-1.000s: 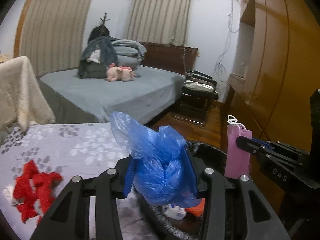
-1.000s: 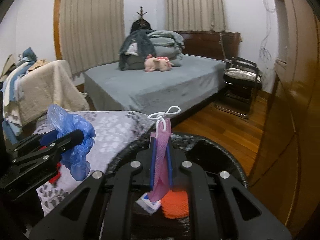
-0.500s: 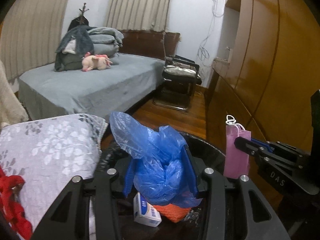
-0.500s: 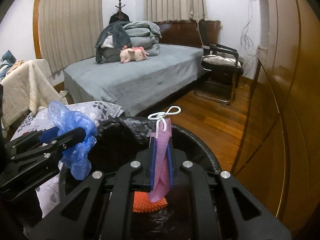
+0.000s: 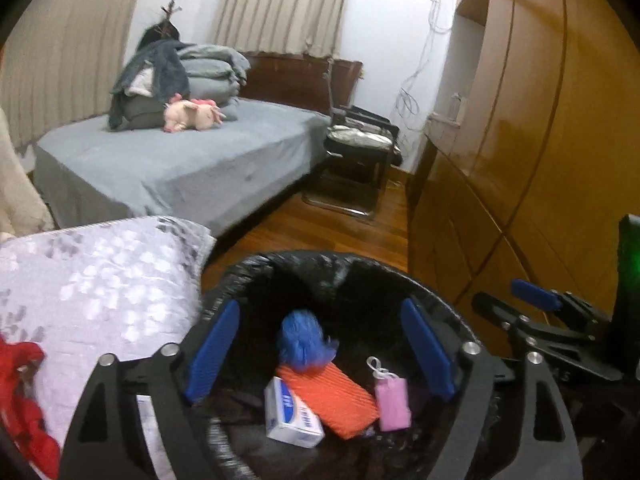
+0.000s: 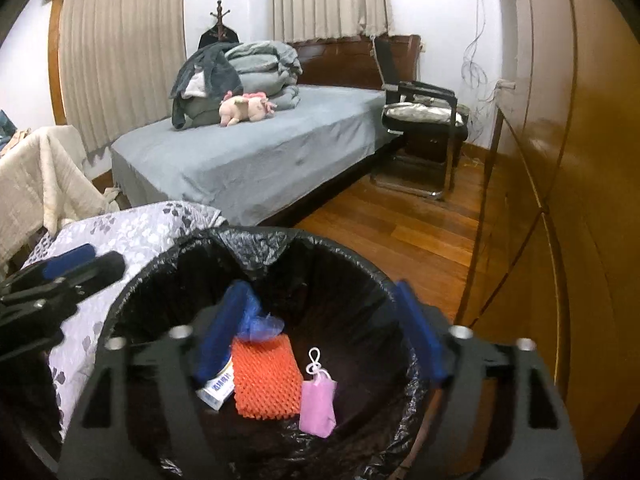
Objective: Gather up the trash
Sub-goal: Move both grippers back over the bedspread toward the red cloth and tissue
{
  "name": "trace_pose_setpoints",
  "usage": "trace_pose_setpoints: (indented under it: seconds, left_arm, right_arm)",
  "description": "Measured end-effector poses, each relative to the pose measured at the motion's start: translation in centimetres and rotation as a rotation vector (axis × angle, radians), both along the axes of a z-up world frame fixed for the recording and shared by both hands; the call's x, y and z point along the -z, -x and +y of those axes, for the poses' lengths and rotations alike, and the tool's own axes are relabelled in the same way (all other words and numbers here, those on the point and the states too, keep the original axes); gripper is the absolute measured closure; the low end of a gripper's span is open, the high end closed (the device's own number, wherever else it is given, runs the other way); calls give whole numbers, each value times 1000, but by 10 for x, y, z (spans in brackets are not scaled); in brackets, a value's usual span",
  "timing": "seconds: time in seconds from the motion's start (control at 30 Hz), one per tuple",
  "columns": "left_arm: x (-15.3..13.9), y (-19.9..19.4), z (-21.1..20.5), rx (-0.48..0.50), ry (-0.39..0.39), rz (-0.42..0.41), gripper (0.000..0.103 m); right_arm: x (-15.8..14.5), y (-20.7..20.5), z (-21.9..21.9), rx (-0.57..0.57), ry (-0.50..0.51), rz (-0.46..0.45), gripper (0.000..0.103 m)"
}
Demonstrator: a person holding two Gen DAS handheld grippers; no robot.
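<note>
Inside bin (image 6: 132, 300): box (image 6: 216, 390), print unreadable

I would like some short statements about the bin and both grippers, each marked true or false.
1. The pink face mask lies inside the black-lined round bin. True.
2. The left gripper clamps the blue plastic bag. False: its jaws are opening, the bag lies in the bin.
3. The orange foam net lies beside the mask. True.
4. The right gripper grips the mask. False: opening, nothing between.
</note>
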State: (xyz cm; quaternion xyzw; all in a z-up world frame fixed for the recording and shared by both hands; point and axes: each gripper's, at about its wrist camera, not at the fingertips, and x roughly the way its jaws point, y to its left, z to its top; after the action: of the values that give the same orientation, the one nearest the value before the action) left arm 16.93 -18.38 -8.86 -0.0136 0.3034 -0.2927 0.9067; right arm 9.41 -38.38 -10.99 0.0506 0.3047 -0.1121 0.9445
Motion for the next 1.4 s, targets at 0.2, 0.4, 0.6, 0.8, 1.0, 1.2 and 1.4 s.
trace_pose_setpoints:
  seconds: [0.2, 0.4, 0.6, 0.8, 1.0, 1.2, 1.4]
  left_arm:
    - [-26, 7, 52, -105, 10, -60, 7]
    - [-40, 18, 107, -216, 2, -80, 6]
    - [-43, 32, 163, -327, -27, -100, 6]
    - [-40, 44, 220, -440, -68, -117, 6]
    - [-32, 50, 269, -544, -93, -115, 6]
    - [-16, 48, 309, -619, -119, -97, 7]
    - [4, 41, 345, -683, -141, -58, 9]
  right_arm:
    - [-20, 5, 21, -27, 0, -55, 7]
    - [-40, -3, 59, -99, -27, -94, 5]
    - [-49, -17, 107, -190, -32, -108, 5]
    - [-47, -35, 161, -279, -41, -102, 6]
    - [-36, -50, 222, -380, -22, -100, 6]
    - [-22, -65, 263, -436, -46, -81, 6]
    - [0, -76, 295, -479, -54, -42, 6]
